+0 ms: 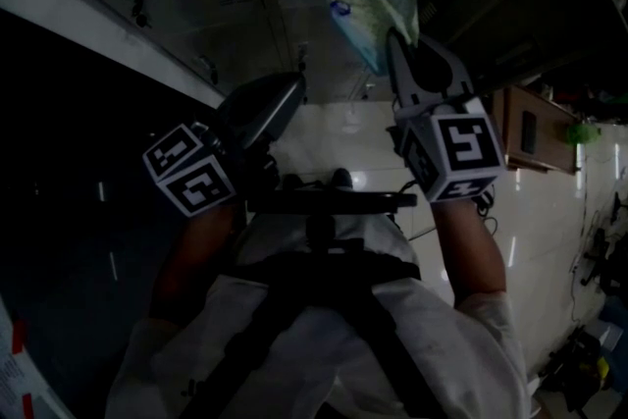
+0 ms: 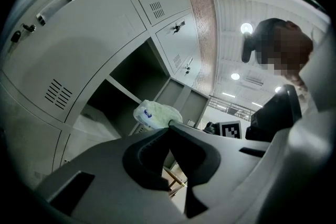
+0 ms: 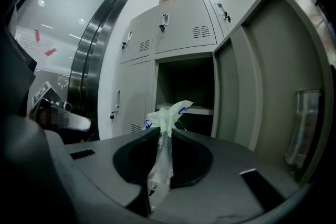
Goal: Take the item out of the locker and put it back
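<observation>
Gripping pale packet (image 3: 169, 112), right claw (image 3: 161, 129) before dim locker (image 3: 185, 55)

The head view is underexposed: its left half is almost black, and only the glossy floor (image 1: 554, 211) at right and the pale bag (image 1: 365, 7) at top centre catch light. Both gripper views are brighter, with fisheye-bent lockers (image 2: 79, 50) and black corners. Lamps (image 2: 247, 28) at upper right of the left gripper view blow out white; the open locker (image 3: 186, 84) in the right gripper view lies in shadow.
</observation>
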{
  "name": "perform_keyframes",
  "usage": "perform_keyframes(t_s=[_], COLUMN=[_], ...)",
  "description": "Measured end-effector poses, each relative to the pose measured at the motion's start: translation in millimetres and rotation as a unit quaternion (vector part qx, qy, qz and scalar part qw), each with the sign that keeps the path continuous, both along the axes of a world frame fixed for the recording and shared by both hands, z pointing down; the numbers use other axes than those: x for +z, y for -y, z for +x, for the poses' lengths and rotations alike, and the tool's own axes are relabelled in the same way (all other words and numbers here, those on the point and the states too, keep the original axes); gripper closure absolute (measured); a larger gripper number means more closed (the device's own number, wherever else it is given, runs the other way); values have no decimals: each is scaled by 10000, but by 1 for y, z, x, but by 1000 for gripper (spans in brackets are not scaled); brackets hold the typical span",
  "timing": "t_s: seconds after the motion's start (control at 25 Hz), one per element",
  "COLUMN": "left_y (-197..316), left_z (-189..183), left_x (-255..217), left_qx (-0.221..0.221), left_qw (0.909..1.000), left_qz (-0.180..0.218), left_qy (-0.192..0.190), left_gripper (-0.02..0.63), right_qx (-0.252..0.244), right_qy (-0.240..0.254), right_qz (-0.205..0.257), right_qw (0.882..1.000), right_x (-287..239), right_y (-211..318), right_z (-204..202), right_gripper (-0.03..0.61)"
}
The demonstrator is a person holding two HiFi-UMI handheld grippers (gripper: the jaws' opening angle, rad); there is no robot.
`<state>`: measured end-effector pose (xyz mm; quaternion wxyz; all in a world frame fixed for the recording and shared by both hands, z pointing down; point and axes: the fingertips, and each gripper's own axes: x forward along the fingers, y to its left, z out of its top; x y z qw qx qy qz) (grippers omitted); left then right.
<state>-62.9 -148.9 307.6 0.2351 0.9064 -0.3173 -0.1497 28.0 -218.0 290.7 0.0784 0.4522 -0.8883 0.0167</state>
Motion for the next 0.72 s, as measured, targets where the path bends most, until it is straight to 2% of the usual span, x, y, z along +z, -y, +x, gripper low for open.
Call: perform_keyframes(t_s=[0.2, 0.4, 0.72], left_y=[-6, -12, -18], left_z=[2, 3, 7], left_x=[9, 13, 19], left_qx=[160, 181, 216], left_qw=[9996, 9995, 9992], left_qz=[-203, -240, -334], left_qy=[-110, -109, -89], left_gripper=[612, 612, 612], right_qx=[85, 60, 144], right_qy=[21, 116, 103], right_qz=[-160, -92, -314], right_qw=[9998, 9999, 9994], right_x=[8, 12, 25], right_y=[-5, -12, -22], right_z=[4, 8, 16], right_gripper=[552, 552, 553])
